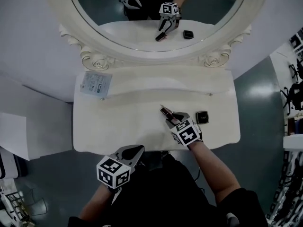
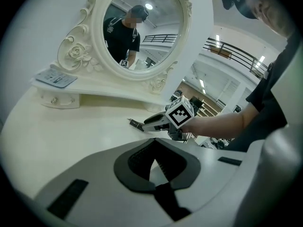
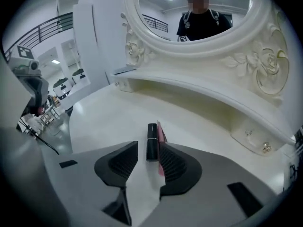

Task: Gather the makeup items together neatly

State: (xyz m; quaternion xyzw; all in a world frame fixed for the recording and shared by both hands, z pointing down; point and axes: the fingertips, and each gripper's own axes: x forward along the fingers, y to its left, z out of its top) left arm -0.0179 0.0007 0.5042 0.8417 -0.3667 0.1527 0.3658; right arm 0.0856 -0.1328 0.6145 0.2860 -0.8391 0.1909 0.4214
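My right claw (image 3: 148,144) straddles the black lipstick (image 3: 151,148), narrowed, one pad not touching (probably bound for the square black case (image 1: 202,117)); left claw (image 2: 152,141) pinched together, empty.

The right gripper (image 1: 173,120) hangs over the white table (image 1: 123,122), its jaws aimed up-left toward the oval mirror (image 1: 156,13). A slim dark makeup stick (image 1: 165,112) reaches out past their tips. A black square compact (image 1: 202,117) lies just right of those jaws. The left gripper (image 1: 138,150) is at the table's near edge, jaws together. A pale packet (image 1: 96,83) rests well beyond them, by the mirror's foot.
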